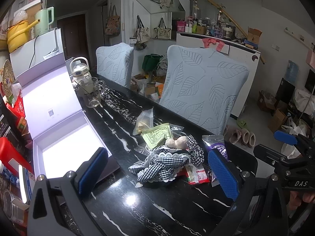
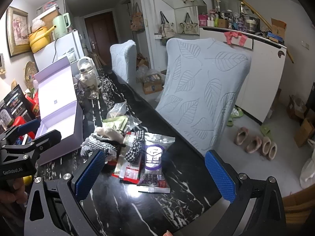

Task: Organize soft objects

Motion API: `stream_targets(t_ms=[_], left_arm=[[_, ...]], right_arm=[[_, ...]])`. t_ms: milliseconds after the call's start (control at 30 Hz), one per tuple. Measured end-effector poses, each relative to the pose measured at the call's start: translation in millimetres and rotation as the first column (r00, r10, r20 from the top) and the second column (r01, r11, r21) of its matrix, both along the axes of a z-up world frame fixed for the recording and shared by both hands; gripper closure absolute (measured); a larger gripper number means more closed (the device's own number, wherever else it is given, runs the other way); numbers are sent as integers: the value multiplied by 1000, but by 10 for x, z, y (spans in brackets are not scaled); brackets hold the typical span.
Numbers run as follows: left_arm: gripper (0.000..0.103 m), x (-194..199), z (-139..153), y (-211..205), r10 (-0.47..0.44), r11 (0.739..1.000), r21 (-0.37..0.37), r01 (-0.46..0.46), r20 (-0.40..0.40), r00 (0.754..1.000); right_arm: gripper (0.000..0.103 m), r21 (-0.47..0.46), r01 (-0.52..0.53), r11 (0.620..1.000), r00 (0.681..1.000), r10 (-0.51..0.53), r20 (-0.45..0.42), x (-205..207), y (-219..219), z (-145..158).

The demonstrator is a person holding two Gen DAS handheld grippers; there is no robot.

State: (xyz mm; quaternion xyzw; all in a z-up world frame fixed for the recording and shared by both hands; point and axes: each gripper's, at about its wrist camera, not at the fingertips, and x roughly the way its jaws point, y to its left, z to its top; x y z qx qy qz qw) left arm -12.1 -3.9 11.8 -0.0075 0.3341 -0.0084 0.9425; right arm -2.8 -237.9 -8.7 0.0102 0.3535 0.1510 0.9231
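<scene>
Soft objects: a black-and-white gingham scrunchie with a lace edge (image 1: 161,163) lies in a loose heap on the black marbled table (image 1: 137,206), ahead of the left gripper (image 1: 157,174) and between the lines of its two blue-padded fingers (image 1: 223,174), which stand wide apart and hold nothing. A cream fuzzy hair tie (image 1: 176,142) rests on the far side of the heap. A second gingham scrunchie (image 2: 135,147) shows best in the right wrist view, lying just ahead of that gripper's left finger and overlapping a red-and-white snack packet (image 2: 129,167). Beside it, nearer the midline between the fingers, lies a silver-and-purple snack packet (image 2: 155,163). The right gripper (image 2: 155,174) is likewise spread open and empty, its fingers (image 2: 220,177) not touching any item; the right finger hangs past the table edge over the floor. Beyond the heap, farther from the fingers, are a green paper sachet (image 1: 157,135) and clear plastic bags (image 1: 144,121), all touching or overlapping one another. An open lilac box (image 1: 65,137) with its lid raised stands outside the left gripper's left finger, its tray empty. Farther along the table are a glass mug (image 1: 91,92) and a kettle-shaped bottle (image 1: 79,67). Two chairs in leaf-patterned covers (image 1: 202,86) stand along the far side of the table.
</scene>
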Motion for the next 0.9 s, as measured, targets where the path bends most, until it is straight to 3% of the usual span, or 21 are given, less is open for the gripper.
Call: stream_targets(t_ms=[900], left_arm=[[0, -58, 44, -97, -23, 1000, 2, 23, 7, 1000]], right_arm=[[0, 15, -5, 1000, 1000, 5, -3, -6, -28, -36]])
